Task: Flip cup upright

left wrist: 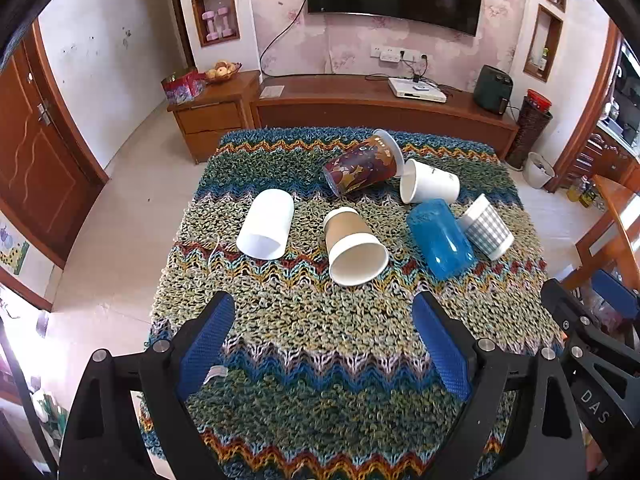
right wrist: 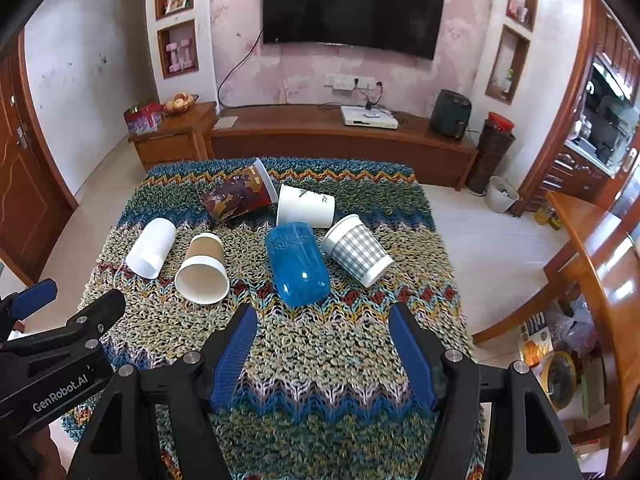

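With the left gripper (left wrist: 324, 344) and right gripper (right wrist: 322, 354) both spread wide and empty low in frame, six cups lay toppled mid-frame on the shaggy rug (left wrist: 320, 360), where gripping the blue cup (right wrist: 297, 263) might have nudged the touching checked cup (right wrist: 357, 250) rolling.

The left gripper (left wrist: 324, 344) is held low, pointing forward, its jaws spread wide with nothing between them; the blue ribbed pads (left wrist: 206, 346) face each other across a broad gap. The right gripper (right wrist: 322, 354) sits beside it at much the same height, jaws likewise parted and holding nothing, its blue pads (right wrist: 234, 360) angled slightly outward. Each shows at the edge of the other's view: the right gripper's black frame at the left camera's right edge, the left gripper's at the right camera's left edge
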